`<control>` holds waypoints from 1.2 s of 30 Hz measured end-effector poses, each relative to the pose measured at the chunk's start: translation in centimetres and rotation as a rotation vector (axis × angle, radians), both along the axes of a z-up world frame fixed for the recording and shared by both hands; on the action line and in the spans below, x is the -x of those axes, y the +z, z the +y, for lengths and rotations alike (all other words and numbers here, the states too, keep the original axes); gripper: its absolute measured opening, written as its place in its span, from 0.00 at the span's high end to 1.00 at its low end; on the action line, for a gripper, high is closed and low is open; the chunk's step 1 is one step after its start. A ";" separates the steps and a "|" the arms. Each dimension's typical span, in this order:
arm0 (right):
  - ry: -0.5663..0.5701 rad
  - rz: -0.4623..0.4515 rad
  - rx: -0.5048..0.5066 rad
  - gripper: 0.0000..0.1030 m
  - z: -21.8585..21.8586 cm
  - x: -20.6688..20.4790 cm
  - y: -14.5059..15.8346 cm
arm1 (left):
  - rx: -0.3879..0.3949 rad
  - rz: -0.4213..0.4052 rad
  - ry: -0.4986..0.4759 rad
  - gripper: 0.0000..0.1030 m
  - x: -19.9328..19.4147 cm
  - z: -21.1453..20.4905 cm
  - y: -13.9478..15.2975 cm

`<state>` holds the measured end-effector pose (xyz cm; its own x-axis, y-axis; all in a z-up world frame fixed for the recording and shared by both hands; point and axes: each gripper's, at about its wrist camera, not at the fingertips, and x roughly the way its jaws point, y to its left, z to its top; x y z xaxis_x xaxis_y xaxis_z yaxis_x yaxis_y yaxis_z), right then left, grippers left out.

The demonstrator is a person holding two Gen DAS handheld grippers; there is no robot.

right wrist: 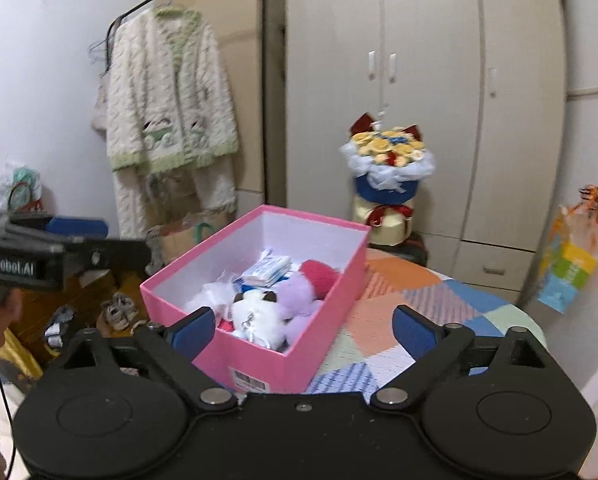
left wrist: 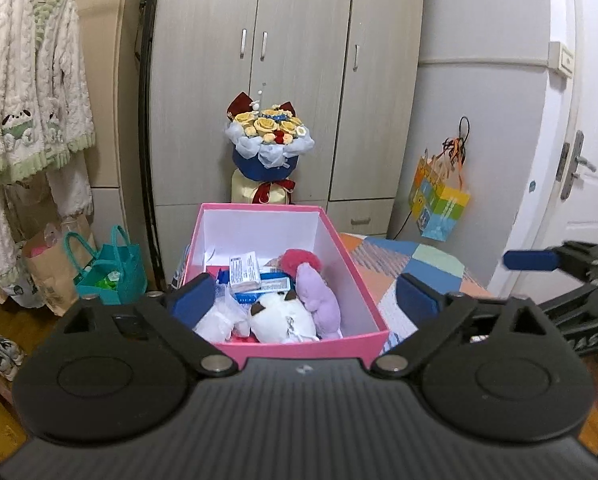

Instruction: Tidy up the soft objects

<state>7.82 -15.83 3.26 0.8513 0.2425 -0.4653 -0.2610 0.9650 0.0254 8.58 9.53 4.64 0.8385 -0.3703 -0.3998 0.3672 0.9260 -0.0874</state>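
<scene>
An open pink box (left wrist: 373, 334) (right wrist: 259, 364) stands on a patchwork bedspread (left wrist: 427, 264) (right wrist: 383, 312). Inside lie a white plush (left wrist: 283, 316) (right wrist: 255, 312), a purple plush (left wrist: 319, 296) (right wrist: 295, 292), a red plush (left wrist: 299, 258) (right wrist: 319, 274), tissue packs (left wrist: 245, 270) (right wrist: 269, 270) and white fabric (left wrist: 215, 320). My left gripper (left wrist: 305, 296) is open and empty, hovering over the box's near end. My right gripper (right wrist: 303, 326) is open and empty, above the box's near corner. The right gripper's finger also shows at the right edge of the left wrist view (left wrist: 531, 260); the left gripper shows at the left edge of the right wrist view (right wrist: 59, 248).
A flower bouquet (left wrist: 269, 136) (right wrist: 387, 160) stands behind the box before a wardrobe (left wrist: 299, 60). A fleece robe (left wrist: 27, 80) (right wrist: 171, 96) hangs at left. A teal bag (left wrist: 111, 268) and paper bags sit on the floor. A colourful gift bag (left wrist: 439, 200) hangs at right by a door (left wrist: 579, 160).
</scene>
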 end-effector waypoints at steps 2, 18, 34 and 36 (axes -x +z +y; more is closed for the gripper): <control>-0.024 -0.009 -0.013 0.01 -0.5 0.8 0.2 | -0.040 0.001 0.035 0.00 0.7 -0.7 -0.2; -0.214 0.025 0.032 0.00 -2.7 5.5 0.6 | -0.161 -0.040 0.168 0.00 4.8 -4.1 -1.1; -0.246 0.042 0.017 0.00 -3.8 6.6 -0.7 | -0.149 0.029 0.160 0.00 4.4 -5.8 -2.0; -0.254 0.023 0.029 0.00 -3.7 6.9 -0.6 | -0.157 0.028 0.159 0.00 4.4 -6.0 -2.1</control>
